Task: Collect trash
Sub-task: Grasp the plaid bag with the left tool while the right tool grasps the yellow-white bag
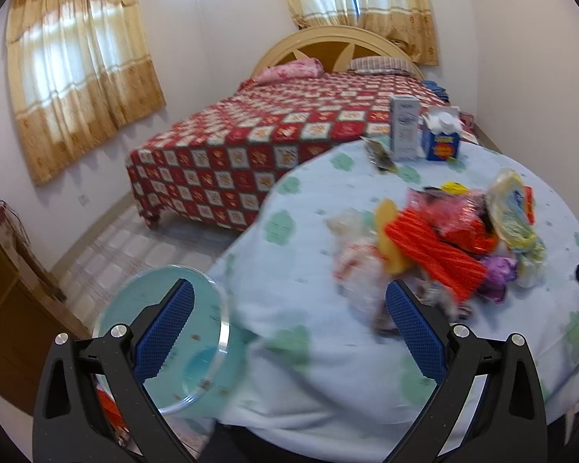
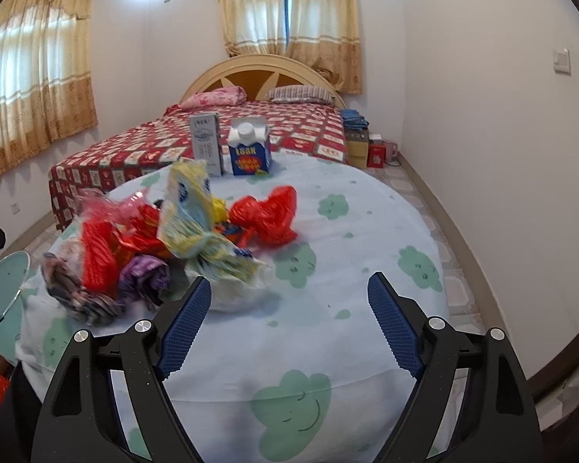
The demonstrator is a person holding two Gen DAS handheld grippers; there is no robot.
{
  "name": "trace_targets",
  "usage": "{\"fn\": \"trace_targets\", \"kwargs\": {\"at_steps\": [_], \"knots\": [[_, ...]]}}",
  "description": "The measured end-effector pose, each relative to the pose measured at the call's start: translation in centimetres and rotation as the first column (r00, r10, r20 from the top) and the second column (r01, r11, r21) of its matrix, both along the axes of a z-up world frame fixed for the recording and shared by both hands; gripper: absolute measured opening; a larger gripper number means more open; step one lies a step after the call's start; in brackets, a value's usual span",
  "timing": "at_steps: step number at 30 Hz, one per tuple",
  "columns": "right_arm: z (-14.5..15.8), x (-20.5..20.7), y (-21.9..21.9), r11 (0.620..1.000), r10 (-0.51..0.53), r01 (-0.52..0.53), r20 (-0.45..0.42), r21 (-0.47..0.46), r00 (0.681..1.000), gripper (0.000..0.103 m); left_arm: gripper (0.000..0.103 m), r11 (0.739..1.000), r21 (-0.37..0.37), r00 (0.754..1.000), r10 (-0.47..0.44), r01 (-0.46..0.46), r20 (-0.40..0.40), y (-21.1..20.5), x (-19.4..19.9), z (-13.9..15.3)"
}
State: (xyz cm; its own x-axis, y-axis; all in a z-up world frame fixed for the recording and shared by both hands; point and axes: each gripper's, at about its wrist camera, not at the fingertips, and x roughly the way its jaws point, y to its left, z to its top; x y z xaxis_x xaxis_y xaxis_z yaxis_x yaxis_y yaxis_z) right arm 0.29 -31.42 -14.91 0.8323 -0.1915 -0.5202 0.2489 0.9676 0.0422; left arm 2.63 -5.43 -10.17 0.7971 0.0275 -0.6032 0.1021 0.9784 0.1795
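Observation:
A pile of crumpled wrappers (image 1: 459, 231) in red, orange, yellow, pink and purple lies on the round table (image 1: 320, 378) with a pale blue cloth. It also shows in the right wrist view (image 2: 166, 239). A teal bin (image 1: 173, 343) stands beside the table's left edge, also in the right wrist view (image 2: 0, 293). My left gripper (image 1: 289, 305) is open and empty, above the table edge between bin and pile. My right gripper (image 2: 289, 301) is open and empty over the cloth (image 2: 328, 328), just right of the pile. A red wrapper (image 2: 268, 214) lies apart at the pile's right.
A blue carton (image 2: 249, 152) and a tall grey box (image 2: 207, 144) stand at the table's far edge. Behind is a bed (image 2: 220, 127) with a red patterned cover. Wooden furniture (image 1: 7, 308) stands left of the bin. Boxes (image 2: 361, 146) sit by the right wall.

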Motion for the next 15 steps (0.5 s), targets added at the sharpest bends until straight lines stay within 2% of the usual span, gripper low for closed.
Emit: {"fn": "trace_targets", "kwargs": {"at_steps": [4, 7, 10, 13, 15], "knots": [[-0.6, -0.4, -0.5, 1.0, -0.008, 0.008, 0.008, -0.001, 1.0, 0.083, 0.097, 0.999, 0.02, 0.999, -0.049, 0.049, 0.006, -3.3, -0.2, -0.3], [-0.7, -0.6, -1.0, 1.0, -0.018, 0.018, 0.014, -0.004, 1.0, 0.083, 0.097, 0.995, 0.064, 0.997, -0.076, 0.075, 0.009, -5.7, 0.2, -1.2], [-1.1, -0.4, -1.8, 1.0, -0.029, 0.028, 0.011, 0.008, 1.0, 0.083, 0.097, 0.993, 0.095, 0.997, -0.073, 0.076, -0.04, -6.5, 1.1, -3.1], [-1.6, -0.4, -2.4, 0.999, -0.03, 0.03, 0.003, 0.024, 1.0, 0.083, 0.097, 0.993, 0.093, 0.994, -0.067, 0.075, -0.086, -6.1, 1.9, -4.7], [-2.0, -0.1, -2.5, 0.999, -0.024, 0.024, -0.005, 0.035, 1.0, 0.083, 0.092, 0.994, 0.073, 0.992, -0.071, 0.079, -0.108, -5.6, 2.3, -5.4]]}}
